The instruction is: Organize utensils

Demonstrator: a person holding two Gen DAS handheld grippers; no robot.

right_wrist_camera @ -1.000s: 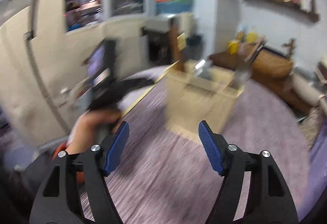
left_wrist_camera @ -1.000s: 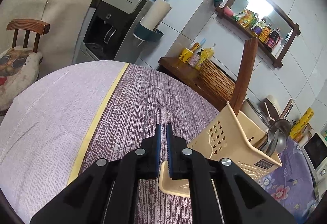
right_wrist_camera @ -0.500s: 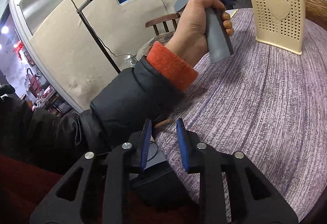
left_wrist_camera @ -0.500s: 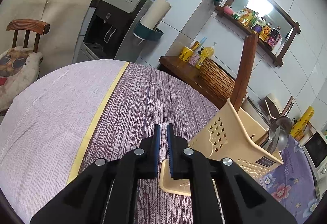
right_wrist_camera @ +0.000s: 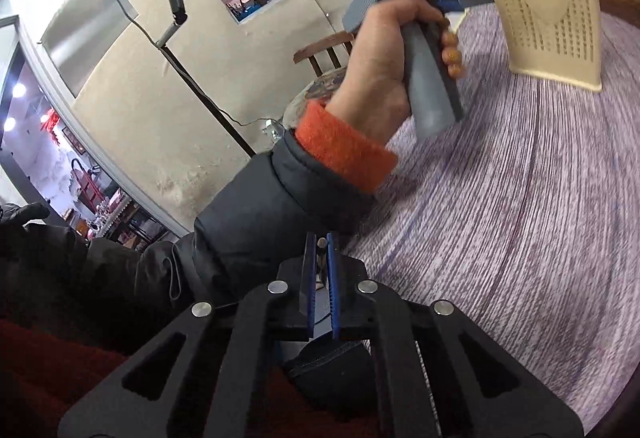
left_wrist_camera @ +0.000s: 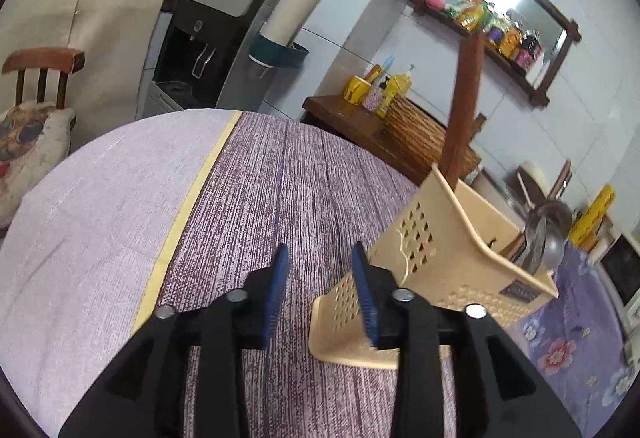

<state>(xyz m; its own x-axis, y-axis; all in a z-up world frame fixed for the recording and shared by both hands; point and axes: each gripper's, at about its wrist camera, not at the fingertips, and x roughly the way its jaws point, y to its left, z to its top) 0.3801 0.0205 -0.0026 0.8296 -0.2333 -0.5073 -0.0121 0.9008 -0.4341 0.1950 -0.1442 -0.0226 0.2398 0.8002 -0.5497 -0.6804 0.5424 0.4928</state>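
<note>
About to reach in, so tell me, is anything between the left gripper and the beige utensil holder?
Nothing visible. The left gripper stands open over bare tablecloth, and the utensil holder sits just beside its right finger.

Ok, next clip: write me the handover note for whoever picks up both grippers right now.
Left gripper: jaws have just been opening, nothing between them; it sits beside the beige utensil holder.
Right gripper: jaws have just closed; down at the table edge. Something small shows between the pads, too unclear to name.
Utensil holder: upright on the purple tablecloth, spoons and a wooden handle already standing in it.
Done: those pieces are stowed.
Left: no loose utensils visible on the cloth; confirm what the right gripper has.
</note>
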